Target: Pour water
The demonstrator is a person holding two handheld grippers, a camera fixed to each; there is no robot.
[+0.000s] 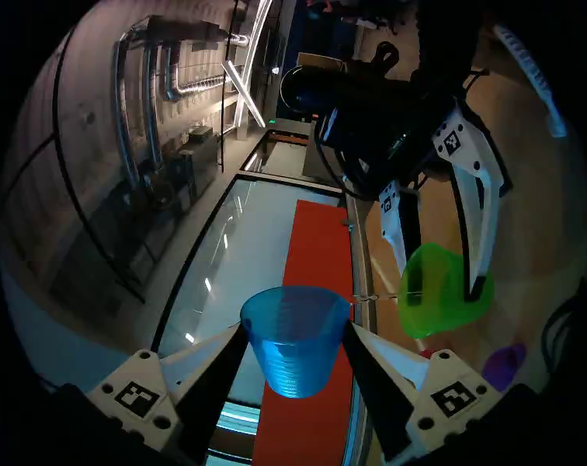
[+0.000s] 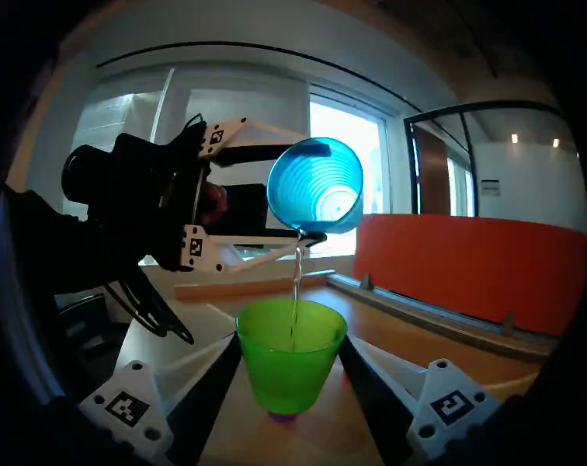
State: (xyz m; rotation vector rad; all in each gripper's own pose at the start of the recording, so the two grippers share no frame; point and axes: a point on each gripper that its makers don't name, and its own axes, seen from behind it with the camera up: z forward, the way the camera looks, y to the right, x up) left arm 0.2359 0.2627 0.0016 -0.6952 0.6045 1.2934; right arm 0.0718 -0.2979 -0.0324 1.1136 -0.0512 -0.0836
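Above the green cup (image 2: 290,377) clamped in my right tool (image 2: 291,346), my left tool (image 1: 296,330) grips the tilted blue cup (image 1: 296,359), water (image 2: 296,279) streaming down.

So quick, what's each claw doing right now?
Left claw: closed on the blue cup.
Right claw: closed on the green cup.

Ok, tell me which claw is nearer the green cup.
Right. The right claw grips the green cup; the left claw holds the blue cup tilted just above it, pouring in.
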